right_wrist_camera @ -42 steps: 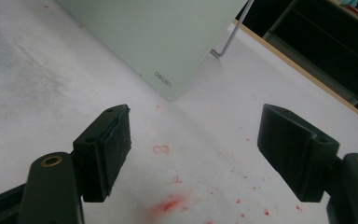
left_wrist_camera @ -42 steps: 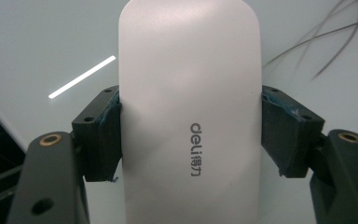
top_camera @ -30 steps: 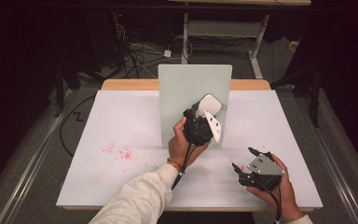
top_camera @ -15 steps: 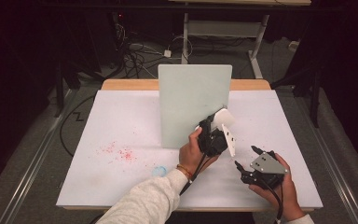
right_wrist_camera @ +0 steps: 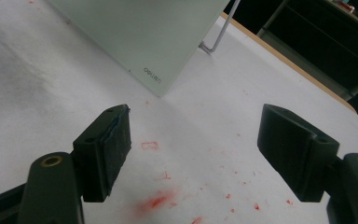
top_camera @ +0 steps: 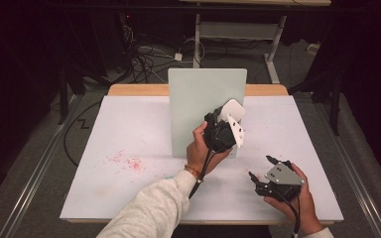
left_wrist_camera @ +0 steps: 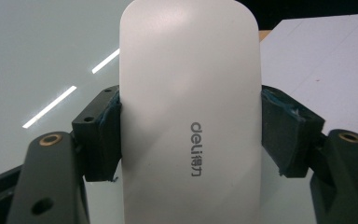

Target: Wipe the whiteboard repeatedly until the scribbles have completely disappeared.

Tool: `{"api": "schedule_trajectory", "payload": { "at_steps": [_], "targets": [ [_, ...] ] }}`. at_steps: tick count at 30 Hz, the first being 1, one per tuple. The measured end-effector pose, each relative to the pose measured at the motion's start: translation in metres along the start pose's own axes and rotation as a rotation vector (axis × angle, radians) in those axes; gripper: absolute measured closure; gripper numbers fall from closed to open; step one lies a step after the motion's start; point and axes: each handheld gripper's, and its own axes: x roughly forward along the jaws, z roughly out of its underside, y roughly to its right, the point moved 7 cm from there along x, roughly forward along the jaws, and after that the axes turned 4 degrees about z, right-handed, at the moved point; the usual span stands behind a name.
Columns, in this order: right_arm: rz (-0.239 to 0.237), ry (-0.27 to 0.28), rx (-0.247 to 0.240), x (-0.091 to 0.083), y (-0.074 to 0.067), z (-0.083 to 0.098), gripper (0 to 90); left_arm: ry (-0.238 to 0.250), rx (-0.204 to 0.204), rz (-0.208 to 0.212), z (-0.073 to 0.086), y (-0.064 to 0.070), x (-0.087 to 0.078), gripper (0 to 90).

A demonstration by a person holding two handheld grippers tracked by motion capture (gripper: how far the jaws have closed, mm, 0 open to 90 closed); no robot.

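Left tongs point(left_wrist_camera: 189, 135) grip a white mouse point(left_wrist_camera: 189, 107), its ends cropped.

Light falls from overhead onto the white table point(top_camera: 129, 188), which reads bright in the high view while the floor and room from 9 through 12 to 3 o'clock sink into near black, the whole picture soft and slightly grainy. In the left gripper view the white mouse point(left_wrist_camera: 191, 116) is sharp at its printed logo with a soft sheen toward 12 o'clock, and two bright streaks of glare lie on the pale green board point(left_wrist_camera: 42, 56) at 9 o'clock. The right gripper view is evenly lit, with the near jaws at 6 o'clock slightly blurred.
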Motion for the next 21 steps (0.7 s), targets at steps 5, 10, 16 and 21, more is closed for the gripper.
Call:
{"api": "schedule_trajectory", "payload": {
  "at_steps": [5,10,16,21],
  "targets": [
    [-0.001,0.000,0.000,0.000,-0.001,0.000,26.2,-0.019,0.042,-0.004,0.012,0.014,0.001,28.9],
    [0.001,-0.001,0.000,0.000,0.000,0.000,26.2,-0.038,0.085,-0.005,0.026,0.028,0.001,28.8],
    [-0.002,0.006,0.001,-0.001,-0.001,-0.001,26.2,-0.050,0.089,0.019,0.038,0.034,0.000,28.7],
    [0.000,0.002,-0.006,-0.001,-0.002,-0.001,26.2,-0.046,0.046,0.023,0.032,0.019,-0.004,28.9]
  ]
}}
